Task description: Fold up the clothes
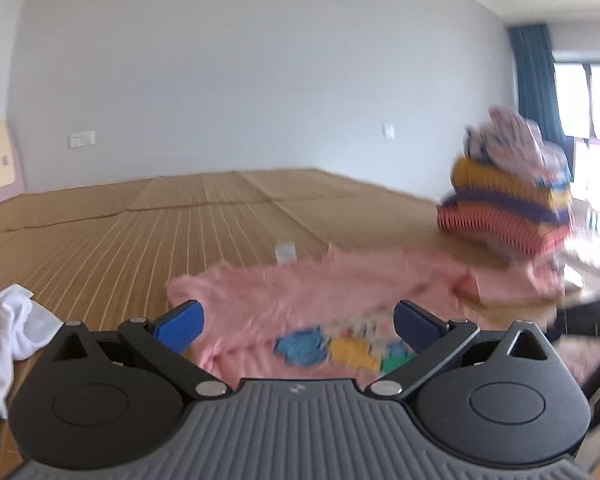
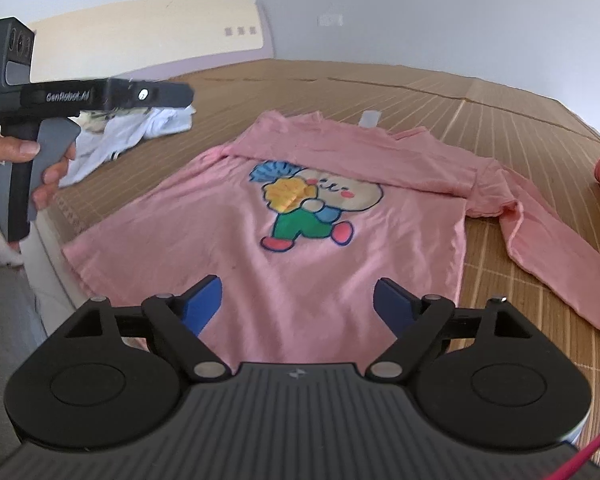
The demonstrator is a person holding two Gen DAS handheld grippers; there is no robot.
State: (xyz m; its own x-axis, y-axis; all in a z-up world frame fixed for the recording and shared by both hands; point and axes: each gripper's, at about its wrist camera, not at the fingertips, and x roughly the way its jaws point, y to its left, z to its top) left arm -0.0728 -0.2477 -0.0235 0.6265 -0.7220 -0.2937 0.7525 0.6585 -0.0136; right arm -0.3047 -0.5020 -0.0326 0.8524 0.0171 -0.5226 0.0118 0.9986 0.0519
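Right wrist view: pink shirt flat on mat, just ahead of both wide-apart, empty tools.

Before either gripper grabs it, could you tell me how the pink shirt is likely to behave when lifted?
The pink shirt will probably go floppy: it lies flat with soft wrinkles. Its long sleeve will likely dangle and drag. It looks thin, so probably light, and may slide on the mat.

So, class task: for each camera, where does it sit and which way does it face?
Left wrist: on the left claw, looking low over the pink shirt toward a folded stack.
Right wrist: on the right claw, looking down at the shirt's cartoon print; a hand shows.
Shared: shirt, white garment.
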